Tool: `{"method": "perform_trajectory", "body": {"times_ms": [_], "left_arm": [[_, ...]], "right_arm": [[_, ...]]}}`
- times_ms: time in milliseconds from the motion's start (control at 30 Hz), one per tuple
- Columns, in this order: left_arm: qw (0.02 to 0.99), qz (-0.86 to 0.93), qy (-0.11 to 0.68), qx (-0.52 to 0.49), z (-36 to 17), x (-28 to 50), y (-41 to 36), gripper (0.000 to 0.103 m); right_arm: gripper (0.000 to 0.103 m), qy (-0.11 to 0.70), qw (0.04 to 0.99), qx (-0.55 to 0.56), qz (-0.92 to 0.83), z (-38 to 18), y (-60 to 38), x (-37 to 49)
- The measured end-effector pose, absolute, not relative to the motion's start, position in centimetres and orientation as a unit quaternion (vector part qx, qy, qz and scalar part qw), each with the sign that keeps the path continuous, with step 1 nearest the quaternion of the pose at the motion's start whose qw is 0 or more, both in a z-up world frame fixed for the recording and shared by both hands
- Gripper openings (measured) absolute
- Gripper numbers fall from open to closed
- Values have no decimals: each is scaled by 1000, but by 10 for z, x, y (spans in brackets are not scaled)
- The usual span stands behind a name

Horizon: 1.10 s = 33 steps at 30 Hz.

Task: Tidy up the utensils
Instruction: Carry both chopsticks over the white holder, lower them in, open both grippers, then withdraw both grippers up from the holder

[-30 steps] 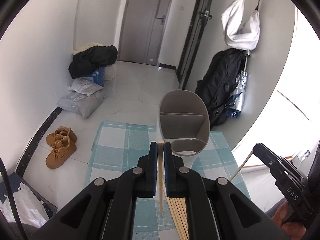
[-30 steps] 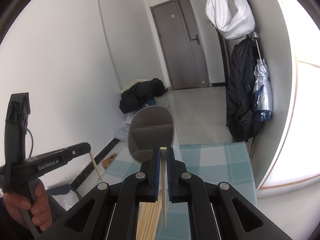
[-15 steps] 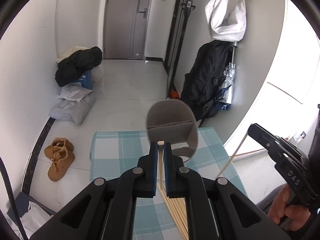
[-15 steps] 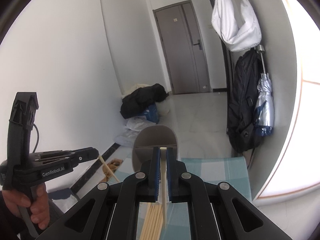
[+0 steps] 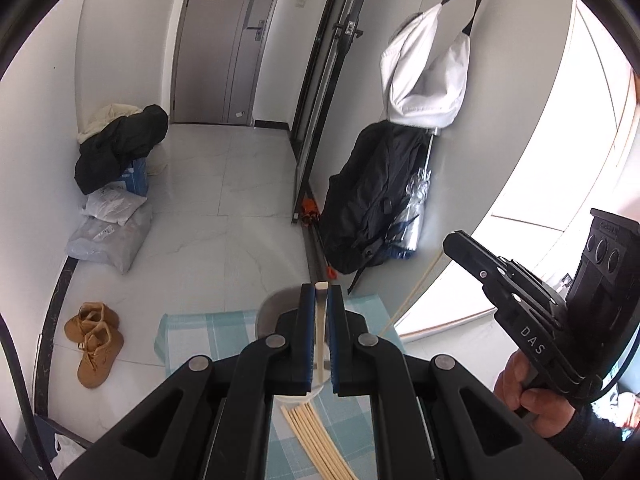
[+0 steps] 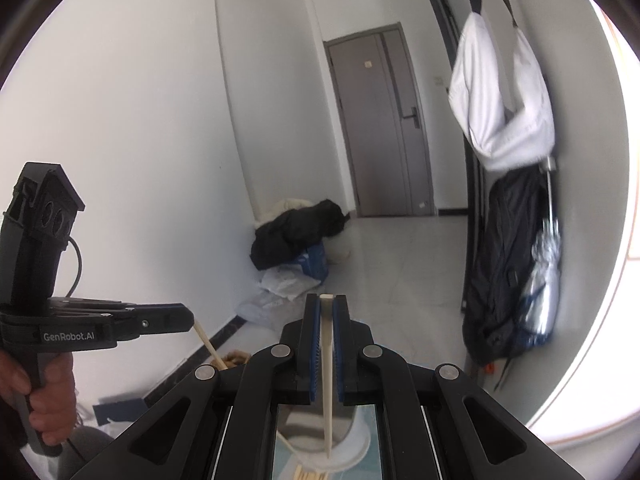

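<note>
My left gripper (image 5: 321, 294) is shut on a pale wooden chopstick (image 5: 320, 332) that hangs down over the grey utensil holder (image 5: 276, 306), mostly hidden behind the jaws. My right gripper (image 6: 326, 305) is shut on another chopstick (image 6: 327, 380), its tip down above the holder's white base (image 6: 352, 446). Each gripper shows in the other's view, the right (image 5: 452, 244) and the left (image 6: 188, 318), each with its chopstick slanting down. Several loose chopsticks (image 5: 316, 440) lie on the teal checked cloth (image 5: 200, 336).
The table stands in a hallway with a pale tiled floor. Brown boots (image 5: 94, 340) and bags (image 5: 112, 224) lie on the floor at left. A black backpack (image 5: 372, 200) and a white bag (image 5: 428, 76) hang on the right wall.
Both grippers have risen and tilted upward with their chopsticks. The holder has dropped low in both views and is now largely hidden behind the jaws.
</note>
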State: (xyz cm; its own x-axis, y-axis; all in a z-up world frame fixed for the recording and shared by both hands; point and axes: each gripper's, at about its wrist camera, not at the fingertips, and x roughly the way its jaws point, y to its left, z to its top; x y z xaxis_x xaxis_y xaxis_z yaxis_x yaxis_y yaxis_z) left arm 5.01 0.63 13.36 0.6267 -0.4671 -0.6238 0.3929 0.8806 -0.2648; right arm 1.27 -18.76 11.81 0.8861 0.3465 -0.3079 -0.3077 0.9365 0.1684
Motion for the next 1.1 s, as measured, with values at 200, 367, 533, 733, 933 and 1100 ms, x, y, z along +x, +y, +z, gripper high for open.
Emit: {"method": "perform_trajectory", "body": {"times_ms": [200, 367, 533, 733, 933, 1100], "left_arm": [[906, -232, 349, -52, 154, 75, 4, 2], [912, -222, 344, -36, 151, 84, 3, 2], [914, -209, 347, -18, 138, 101, 3, 2], [909, -211, 359, -20, 117, 116, 2, 2], [901, -210, 378, -21, 100, 124, 2, 2], [901, -196, 388, -13, 91, 129, 2, 8]], "right_arm": [[5, 144, 973, 30, 177, 144, -183, 45], [5, 136, 972, 38, 189, 143, -179, 70], [5, 142, 968, 46, 203, 130, -174, 93], [5, 153, 961, 46, 224, 104, -171, 110], [5, 178, 953, 19, 244, 79, -161, 111], [9, 198, 938, 12, 283, 72, -153, 105]]}}
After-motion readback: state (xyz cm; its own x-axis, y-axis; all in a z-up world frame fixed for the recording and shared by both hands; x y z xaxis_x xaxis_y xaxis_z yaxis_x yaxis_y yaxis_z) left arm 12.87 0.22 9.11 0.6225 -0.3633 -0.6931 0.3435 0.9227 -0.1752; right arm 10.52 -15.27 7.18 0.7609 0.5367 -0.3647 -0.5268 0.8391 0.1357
